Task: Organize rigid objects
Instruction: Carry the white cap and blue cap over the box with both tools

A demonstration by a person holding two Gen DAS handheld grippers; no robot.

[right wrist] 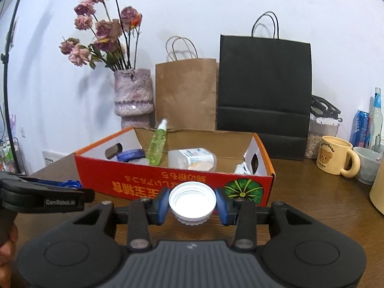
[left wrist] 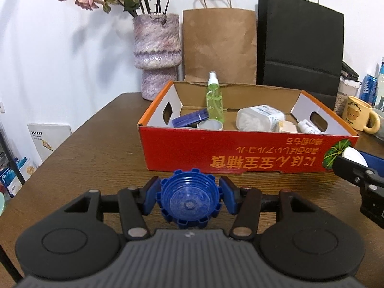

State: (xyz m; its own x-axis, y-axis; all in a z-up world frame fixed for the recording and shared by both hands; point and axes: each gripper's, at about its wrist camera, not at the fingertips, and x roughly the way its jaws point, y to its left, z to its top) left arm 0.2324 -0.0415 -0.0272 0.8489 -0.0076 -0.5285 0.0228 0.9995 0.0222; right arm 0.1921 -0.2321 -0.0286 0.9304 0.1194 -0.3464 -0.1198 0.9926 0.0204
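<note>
My left gripper is shut on a blue ribbed cap, its open side facing the camera, just in front of the red cardboard box. My right gripper is shut on a white threaded cap, also in front of the box. The box holds a green spray bottle, a blue lid, a tape roll, a white container and a small white bottle. The right gripper with its white cap shows at the right edge of the left wrist view.
A purple vase of dried roses, a brown paper bag and a black paper bag stand behind the box. A yellow bear mug, a jar, a grey cup and bottles are at the right. The table is dark wood.
</note>
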